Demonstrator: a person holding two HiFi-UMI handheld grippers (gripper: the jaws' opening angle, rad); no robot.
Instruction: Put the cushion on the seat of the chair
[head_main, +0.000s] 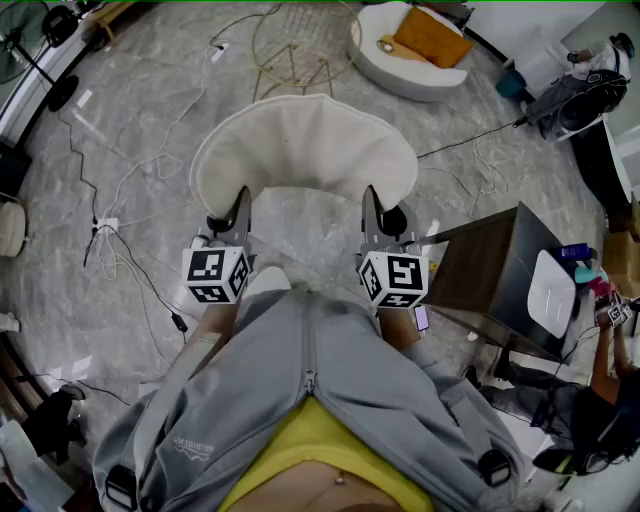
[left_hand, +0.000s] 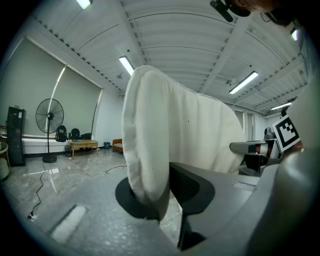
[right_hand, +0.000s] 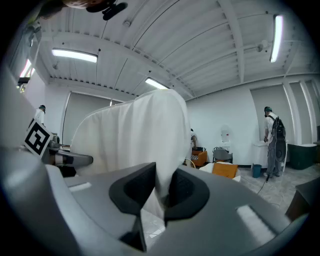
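Left tool (head_main: 238, 208) and right tool (head_main: 373, 210) are each clamped on a near edge of the white cushion (head_main: 303, 150). It hangs between them above the marble floor (head_main: 150, 120).

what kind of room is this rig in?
Probably an open indoor lab or studio: bare grey floor strewn with cables, ceiling strip lights, and a pedestal fan by the far wall.

Left gripper (head_main: 238, 215): near level, jaws pinched on the cushion (head_main: 300, 150) at its left edge
Right gripper (head_main: 372, 215): level too — pinched on its right edge
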